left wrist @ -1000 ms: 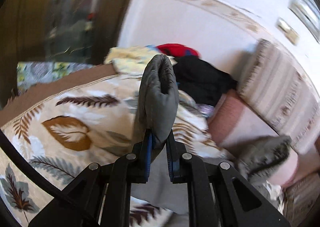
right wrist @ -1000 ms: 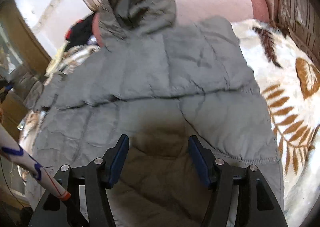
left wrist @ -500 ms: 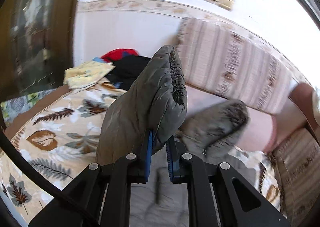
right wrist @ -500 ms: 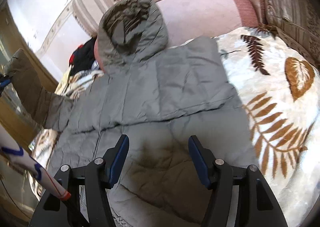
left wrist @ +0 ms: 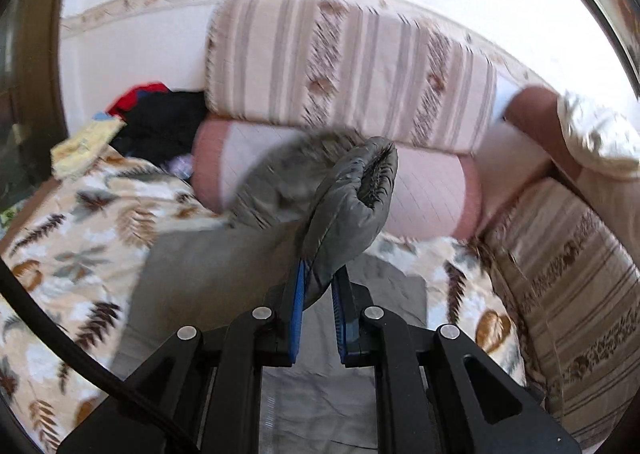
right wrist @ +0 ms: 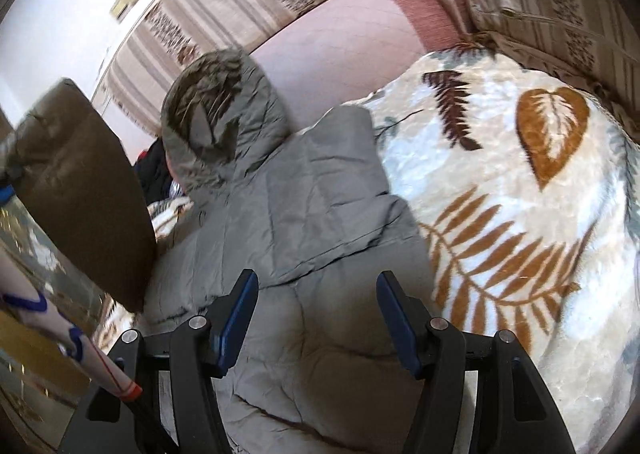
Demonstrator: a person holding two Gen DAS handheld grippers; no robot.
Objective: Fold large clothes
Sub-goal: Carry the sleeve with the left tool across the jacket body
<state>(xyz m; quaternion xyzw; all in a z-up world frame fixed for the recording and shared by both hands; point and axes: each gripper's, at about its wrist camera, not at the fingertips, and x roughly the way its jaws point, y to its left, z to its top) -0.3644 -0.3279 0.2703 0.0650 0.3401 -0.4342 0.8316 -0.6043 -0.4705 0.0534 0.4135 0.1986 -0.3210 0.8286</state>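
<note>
One grey padded jacket point(right wrist: 304, 222) spread flat on one leaf-print blanket point(right wrist: 532, 214), hood point(right wrist: 212, 118) up against the pink bolster point(right wrist: 344, 42); one sleeve point(left wrist: 348, 210) lifted clear off the blanket, cuff end puckered and pointing up toward the striped cushions; left gripper point(left wrist: 318, 294) clamped tight on that sleeve, blue pads pinching the fabric with only a narrow gap between the two fingers; same sleeve seen from the right wrist camera as a dark raised flap point(right wrist: 84, 190) at the left edge, above the body of the jacket; right gripper point(right wrist: 316, 318) poised low over the lower part of the jacket, jaws spread wide, nothing between them, two blue pads point(right wrist: 240, 318) flanking bare grey quilting; contact with the cloth impossible to tell from here; one fur-trimmed hood in view, blurred in the left wrist camera, sharper in the right; two striped cushions visible from the left wrist camera, one long one point(left wrist: 348, 70) along the wall above the bolster, one more point(left wrist: 568, 286) down the right side; one heap of other clothes point(left wrist: 160, 122) in the far left corner, black on top, a bit of red behind, a yellow patterned piece point(left wrist: 84, 146) just beside it; two framed plates on the wall in the right wrist camera, small and bright, detail too blurred to make out.
</note>
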